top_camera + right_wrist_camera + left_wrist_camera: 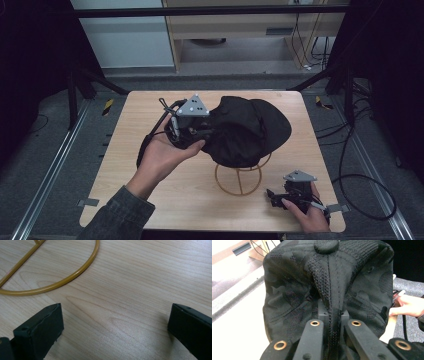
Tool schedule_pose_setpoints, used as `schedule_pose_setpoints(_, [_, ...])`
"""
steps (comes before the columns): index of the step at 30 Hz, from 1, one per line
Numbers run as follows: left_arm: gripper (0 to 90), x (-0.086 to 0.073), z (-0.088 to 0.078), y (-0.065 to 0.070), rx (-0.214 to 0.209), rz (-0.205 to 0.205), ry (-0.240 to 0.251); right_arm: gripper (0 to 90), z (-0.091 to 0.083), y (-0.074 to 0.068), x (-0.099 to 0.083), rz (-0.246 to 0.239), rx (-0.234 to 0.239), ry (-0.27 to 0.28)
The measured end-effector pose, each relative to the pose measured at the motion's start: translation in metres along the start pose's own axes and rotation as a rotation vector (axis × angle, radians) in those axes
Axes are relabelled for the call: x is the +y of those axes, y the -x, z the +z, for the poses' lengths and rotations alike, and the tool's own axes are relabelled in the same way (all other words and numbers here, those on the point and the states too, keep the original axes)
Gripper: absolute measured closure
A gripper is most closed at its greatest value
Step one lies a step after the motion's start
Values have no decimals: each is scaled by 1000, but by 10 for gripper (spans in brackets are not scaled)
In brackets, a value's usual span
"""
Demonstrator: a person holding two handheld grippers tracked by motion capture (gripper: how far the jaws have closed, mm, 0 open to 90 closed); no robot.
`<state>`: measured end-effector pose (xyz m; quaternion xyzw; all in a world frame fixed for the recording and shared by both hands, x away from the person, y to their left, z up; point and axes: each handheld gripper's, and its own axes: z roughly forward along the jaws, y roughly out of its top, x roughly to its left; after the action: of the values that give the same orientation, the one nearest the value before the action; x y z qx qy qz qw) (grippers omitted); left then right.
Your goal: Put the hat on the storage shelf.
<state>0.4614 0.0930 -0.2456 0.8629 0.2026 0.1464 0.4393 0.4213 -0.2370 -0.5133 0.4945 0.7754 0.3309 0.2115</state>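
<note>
A black camouflage-pattern cap [247, 131] sits over a gold wire stand [239, 181] in the middle of the wooden table [150, 200]. My left gripper [206, 133] reaches in from the left and is shut on the cap. In the left gripper view its jaws pinch a raised fold of the cap [294, 290] along a seam, below the top button; the left gripper [333, 316] has the fabric squeezed between its pads. My right gripper [272, 196] rests low at the table's front right, open. In its own view the right gripper [116, 317] has bare wood between its jaws, with the stand's base ring [62, 281] just ahead.
The table's front edge lies close behind the right hand [305, 220]. Metal rails [47, 170] run on the floor at both sides, and cables [360, 185] lie on the floor to the right. A wooden cabinet [240, 30] stands beyond the far edge.
</note>
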Motion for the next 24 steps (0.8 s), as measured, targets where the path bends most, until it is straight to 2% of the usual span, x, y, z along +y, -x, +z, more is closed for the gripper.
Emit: schedule_pose_setpoints(24, [848,-3,21,6,-24,6,-37,4,0,0,0,1,0,0])
